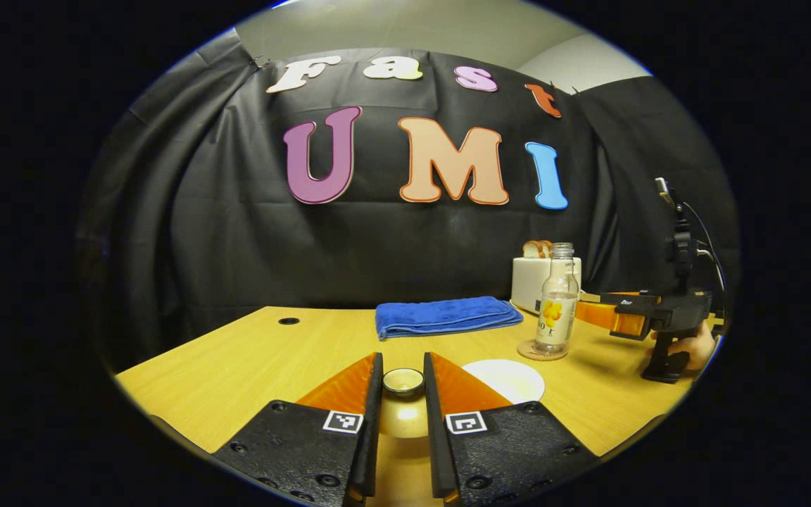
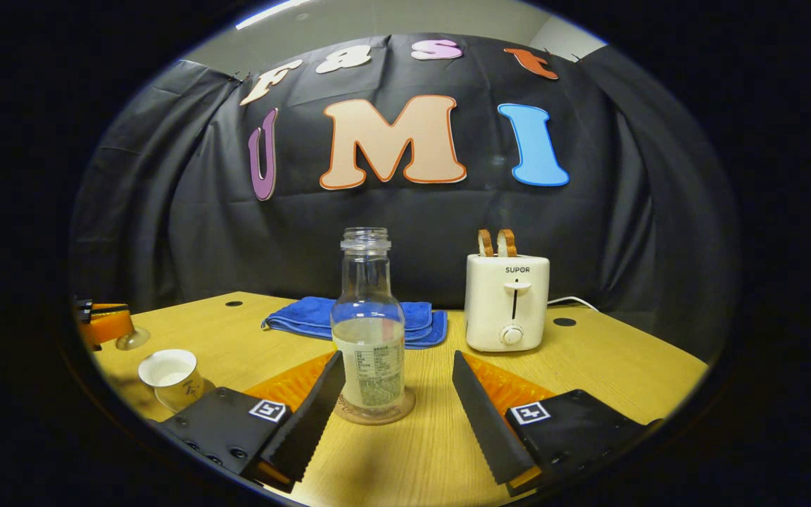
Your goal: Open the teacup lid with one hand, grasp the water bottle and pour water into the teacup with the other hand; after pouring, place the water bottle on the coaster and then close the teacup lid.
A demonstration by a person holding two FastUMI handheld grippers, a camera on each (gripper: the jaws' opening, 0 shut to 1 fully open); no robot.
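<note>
My left gripper [image 1: 403,359] is shut on the knob of the beige teacup lid [image 1: 403,381], held off the cup. In the right gripper view the lid [image 2: 131,341] hangs at the far left, behind the open white teacup [image 2: 170,377] on its saucer. The cup's white mouth [image 1: 505,380] lies just right of my left fingers. The uncapped clear water bottle [image 2: 369,331], about half full, stands upright on the round coaster [image 2: 398,410]. My right gripper [image 2: 397,355] is open, its fingertips on either side of the bottle. In the left gripper view the right gripper [image 1: 592,313], held by a hand, sits beside the bottle [image 1: 557,303].
A folded blue towel [image 2: 307,317] lies at the back of the wooden table [image 2: 602,366]. A white toaster [image 2: 507,303] with bread slices stands right of the bottle, its cord trailing behind. Small round holes mark the tabletop near the back edge.
</note>
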